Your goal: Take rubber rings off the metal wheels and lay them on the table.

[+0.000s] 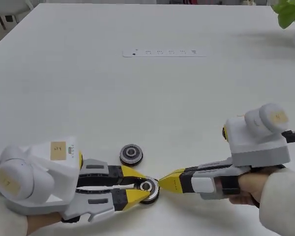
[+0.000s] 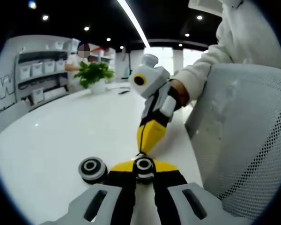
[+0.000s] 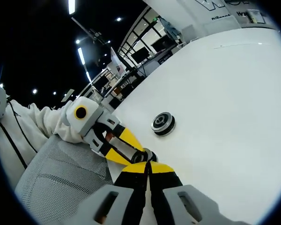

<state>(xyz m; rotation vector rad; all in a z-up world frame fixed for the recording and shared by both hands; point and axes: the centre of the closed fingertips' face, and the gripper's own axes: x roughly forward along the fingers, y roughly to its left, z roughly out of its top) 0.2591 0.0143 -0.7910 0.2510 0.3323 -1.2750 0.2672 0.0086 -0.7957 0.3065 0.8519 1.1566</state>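
1. Rubber ring, thin black band [image 2: 144, 159]: seated on the small round metal wheel [image 1: 147, 186], which sits between the left fingers.
2. Left gripper [image 1: 146, 189], white-grey body with yellow-and-black fingers: the fingers pinch the wheel from both sides. The wheel is low over the white desk [image 1: 137, 98]; I cannot tell whether it touches.
3. Right gripper [image 1: 162, 183], same build: its fingers are pressed together into one yellow point. The tip touches the wheel's rim, opposite the left fingers. I cannot tell whether any rubber is caught between them.
4. Second metal wheel with a black rim [image 1: 131, 154]: it lies flat on the desk just beside the left fingers, on the far side from the person. Its ring is still on.
5. White power strip [image 1: 164, 52]: well beyond both sets of fingers, not in the way.
6. Step in hand (my read): the first ring is being started. The left fingers clamp the wheel while the right tip works at the rim. This is early in the task, since both wheels carry their rings.
7. Next move calls for:
   - getting the right tip under or onto the rubber edge;
   - rolling the ring outward over the rim;
   - a firm left pinch on the metal faces, not on the ring, or the rubber is trapped.
8. Risk: a small, smooth wheel may twist or pop out of the left fingers under side load.
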